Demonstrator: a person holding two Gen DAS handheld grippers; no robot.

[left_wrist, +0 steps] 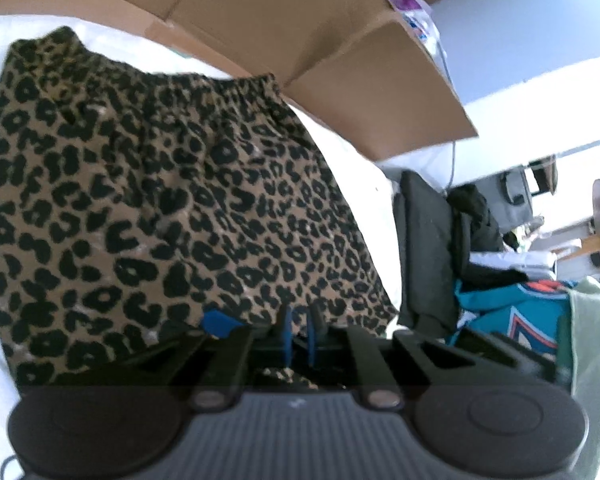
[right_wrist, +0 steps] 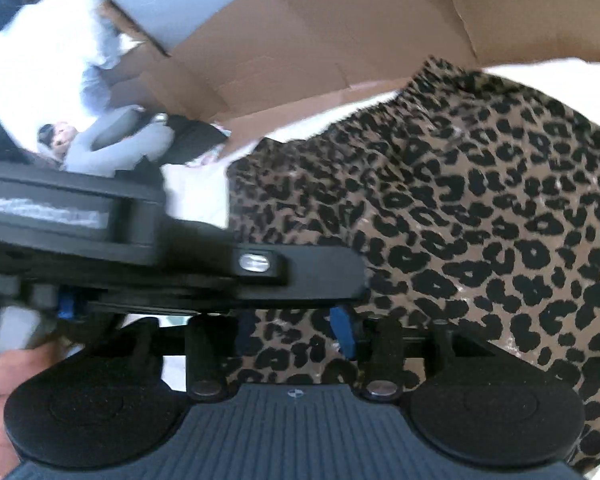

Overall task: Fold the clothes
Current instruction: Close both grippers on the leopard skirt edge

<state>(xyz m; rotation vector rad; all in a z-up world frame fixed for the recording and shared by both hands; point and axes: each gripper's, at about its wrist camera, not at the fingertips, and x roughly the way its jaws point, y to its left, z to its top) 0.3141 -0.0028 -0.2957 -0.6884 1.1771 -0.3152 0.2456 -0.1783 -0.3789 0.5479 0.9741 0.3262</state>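
Leopard-print shorts (left_wrist: 148,208) lie spread on a white surface (left_wrist: 340,144), brown ground with black spots. Elastic gathered waistband (left_wrist: 220,88) is at the far side, towards the cardboard box (left_wrist: 300,40); the hem is at the near side by the grippers. Fabric is mostly flat with soft wrinkles below the waistband. Both frames are motion-blurred.

Left gripper (left_wrist: 298,334): blue pads almost together, clenched on the near hem of the shorts, with a bit of print bunched just behind the fingers.

Right gripper (right_wrist: 296,330): jaws spread apart, released, print visible in the gap. It sits over the near edge of the shorts (right_wrist: 460,220), and I can't tell whether the pads touch cloth. The other gripper's black body crosses the right wrist view on the left, just above the right fingers.

Beyond the right edge of the white surface in the left wrist view: pile of clothes, dark garment (left_wrist: 428,248) and teal jersey (left_wrist: 516,312). The cardboard box borders the far edge of the white surface in both views.
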